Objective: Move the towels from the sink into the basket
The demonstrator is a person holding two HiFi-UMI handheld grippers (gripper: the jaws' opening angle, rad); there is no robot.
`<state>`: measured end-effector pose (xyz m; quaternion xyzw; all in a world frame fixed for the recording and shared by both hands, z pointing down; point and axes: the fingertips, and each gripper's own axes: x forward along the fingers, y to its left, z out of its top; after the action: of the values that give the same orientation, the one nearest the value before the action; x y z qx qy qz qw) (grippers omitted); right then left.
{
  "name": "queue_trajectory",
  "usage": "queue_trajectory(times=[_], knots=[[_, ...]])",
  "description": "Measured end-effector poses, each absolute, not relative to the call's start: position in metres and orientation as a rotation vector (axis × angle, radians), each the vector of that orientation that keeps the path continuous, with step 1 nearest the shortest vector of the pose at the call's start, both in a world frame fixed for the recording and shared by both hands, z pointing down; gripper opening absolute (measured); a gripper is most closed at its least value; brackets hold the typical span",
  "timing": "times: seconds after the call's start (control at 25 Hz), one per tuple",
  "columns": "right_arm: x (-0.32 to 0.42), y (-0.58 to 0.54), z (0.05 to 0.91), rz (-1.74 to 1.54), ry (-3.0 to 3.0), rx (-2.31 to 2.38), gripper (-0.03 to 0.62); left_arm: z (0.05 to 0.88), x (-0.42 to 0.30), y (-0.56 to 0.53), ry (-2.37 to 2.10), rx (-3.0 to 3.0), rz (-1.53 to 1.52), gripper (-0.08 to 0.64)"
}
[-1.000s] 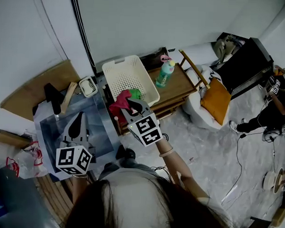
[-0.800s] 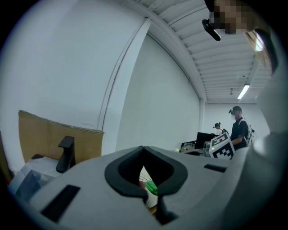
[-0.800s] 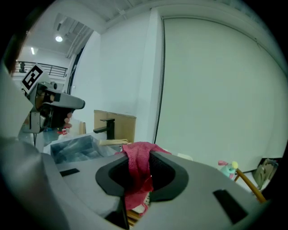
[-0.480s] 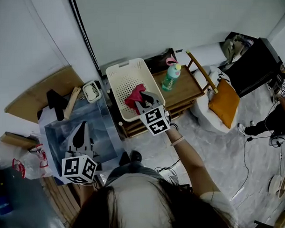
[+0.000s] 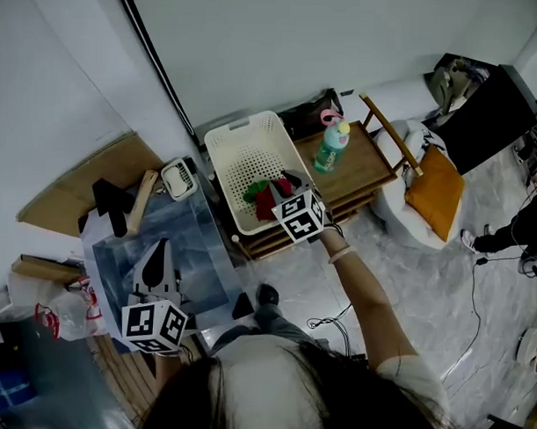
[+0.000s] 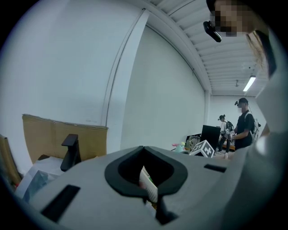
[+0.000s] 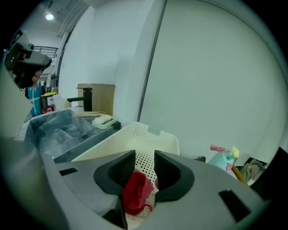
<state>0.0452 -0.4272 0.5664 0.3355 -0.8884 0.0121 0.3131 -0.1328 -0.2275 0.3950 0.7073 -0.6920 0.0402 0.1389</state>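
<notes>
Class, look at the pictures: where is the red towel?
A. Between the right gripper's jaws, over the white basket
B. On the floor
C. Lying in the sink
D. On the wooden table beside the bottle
A: the right gripper view shows the red towel between the jaws of the right gripper, which are opening, with the white basket directly beyond it.

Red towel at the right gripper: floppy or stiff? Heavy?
Likely floppy: the red towel hangs bunched and creased between the jaws of the right gripper, which are opening. Probably light, since it is only a small wad. It should drop and slump in the basket rather than roll, much as the green towel lies crumpled there.
</notes>
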Motion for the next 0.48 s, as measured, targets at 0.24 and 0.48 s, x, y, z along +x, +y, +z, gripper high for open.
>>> queue_trajectory(times=[0.24,0.48], knots=[[0.058,-0.418,0.547,0.079,-2.393,0.984,0.137,0.393,-0.125,-0.230,-1.970,2.083,0.112,0.008],[0.064,-0.393,0.522,0.152,-2.462,1.041,0.122,0.385,-0.112,-0.222,-1.933,2.139,0.085,0.008]])
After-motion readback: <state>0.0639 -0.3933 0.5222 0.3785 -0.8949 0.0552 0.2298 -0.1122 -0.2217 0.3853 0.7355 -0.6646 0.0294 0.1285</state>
